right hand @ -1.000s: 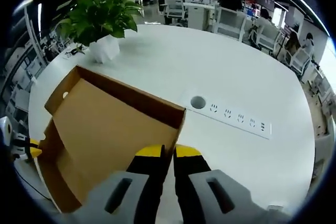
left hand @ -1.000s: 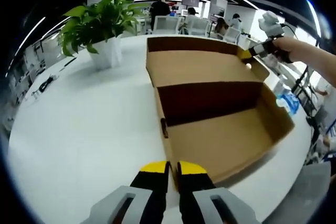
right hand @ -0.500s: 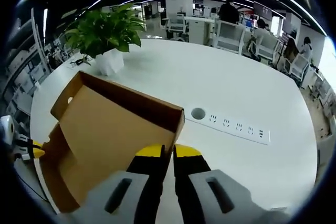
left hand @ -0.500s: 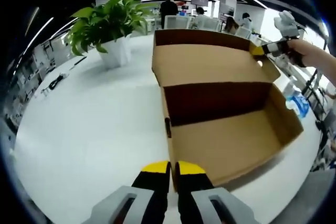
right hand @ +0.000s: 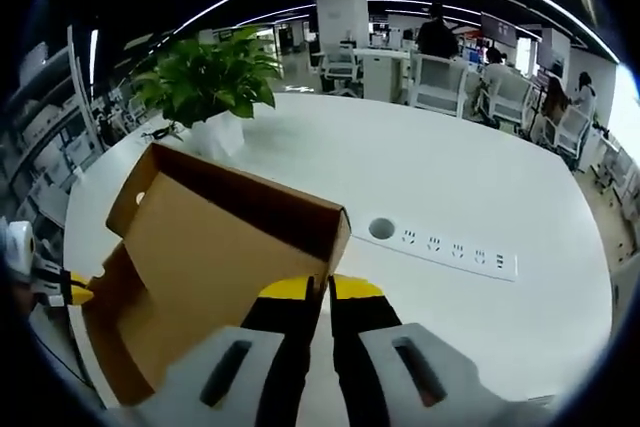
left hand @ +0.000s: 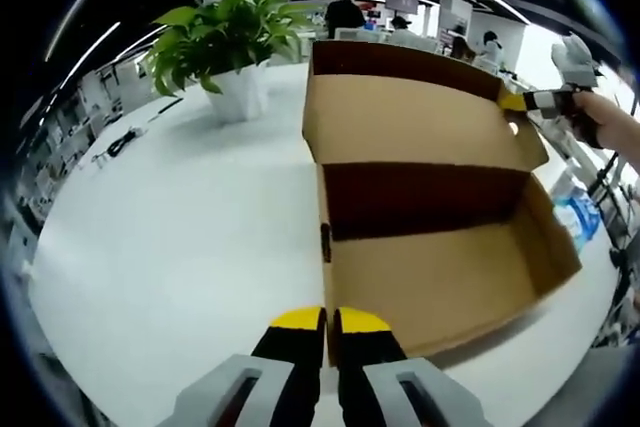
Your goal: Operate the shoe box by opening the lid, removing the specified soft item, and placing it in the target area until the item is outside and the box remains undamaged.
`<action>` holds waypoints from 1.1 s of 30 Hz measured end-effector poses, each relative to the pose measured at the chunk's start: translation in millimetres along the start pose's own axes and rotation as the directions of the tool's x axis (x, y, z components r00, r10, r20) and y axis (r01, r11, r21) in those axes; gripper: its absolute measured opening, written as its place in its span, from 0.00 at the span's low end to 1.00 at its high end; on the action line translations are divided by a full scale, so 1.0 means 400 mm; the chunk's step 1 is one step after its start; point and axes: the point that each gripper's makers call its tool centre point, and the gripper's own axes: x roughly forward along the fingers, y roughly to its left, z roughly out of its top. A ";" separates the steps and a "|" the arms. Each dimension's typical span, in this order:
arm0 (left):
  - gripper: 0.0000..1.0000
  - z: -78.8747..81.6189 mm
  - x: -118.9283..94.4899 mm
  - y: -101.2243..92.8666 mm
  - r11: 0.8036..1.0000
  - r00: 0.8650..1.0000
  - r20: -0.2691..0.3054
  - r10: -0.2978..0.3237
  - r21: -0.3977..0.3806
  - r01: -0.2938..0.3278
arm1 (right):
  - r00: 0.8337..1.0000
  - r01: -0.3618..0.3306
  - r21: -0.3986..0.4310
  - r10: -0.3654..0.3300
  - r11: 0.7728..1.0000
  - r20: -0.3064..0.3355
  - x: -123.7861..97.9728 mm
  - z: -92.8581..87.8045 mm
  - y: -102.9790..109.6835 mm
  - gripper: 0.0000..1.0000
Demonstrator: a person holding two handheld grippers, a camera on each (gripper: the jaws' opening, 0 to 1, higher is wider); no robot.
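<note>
Shoe box (left hand: 430,247): brown cardboard, on the white table (left hand: 170,227), lid (left hand: 410,122) swung up and back on the far side; interior looks bare, no soft item visible from here. Left gripper (left hand: 330,319): jaws closed on the box's near wall, pinning it. Right gripper (right hand: 320,289): jaws closed on the lid's corner, holding it open. Plant (left hand: 230,37): far left, apart from the box. Power strip (right hand: 445,250): beyond the lid in the right gripper view. To finish opening well, keep your pinch light, ease the lid back along its hinge, and don't crease the card.
</note>
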 end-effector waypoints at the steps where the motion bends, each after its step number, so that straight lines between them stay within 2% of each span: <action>1: 0.02 0.000 0.000 0.000 1.000 1.000 0.000 0.005 -0.007 -0.005 | 1.000 -0.004 -0.002 0.004 1.000 0.010 0.003 0.007 -0.001 0.04; 6: 0.02 0.000 -0.004 -0.002 0.999 1.000 0.006 0.028 -0.027 -0.028 | 0.998 -0.019 -0.015 0.020 1.000 0.055 -0.024 0.020 0.010 0.04; 11: 0.02 -0.003 -0.012 -0.008 0.998 0.999 0.009 0.046 -0.035 -0.045 | 0.997 -0.019 -0.077 0.024 0.997 0.075 -0.038 0.026 0.010 0.04; 25: 0.02 -0.002 -0.016 -0.014 0.996 0.998 0.014 0.067 -0.055 -0.066 | 0.985 0.016 -0.107 0.003 0.994 0.174 -0.096 0.050 0.030 0.03; 29: 0.02 -0.002 -0.016 -0.013 0.996 0.998 0.014 0.067 -0.054 -0.066 | 0.980 0.020 -0.102 0.001 0.995 0.198 -0.105 0.041 0.035 0.03; 33: 0.02 -0.001 -0.015 -0.012 0.996 0.998 0.012 0.067 -0.051 -0.067 | 0.978 0.028 -0.090 -0.009 0.996 0.210 -0.142 0.025 0.044 0.03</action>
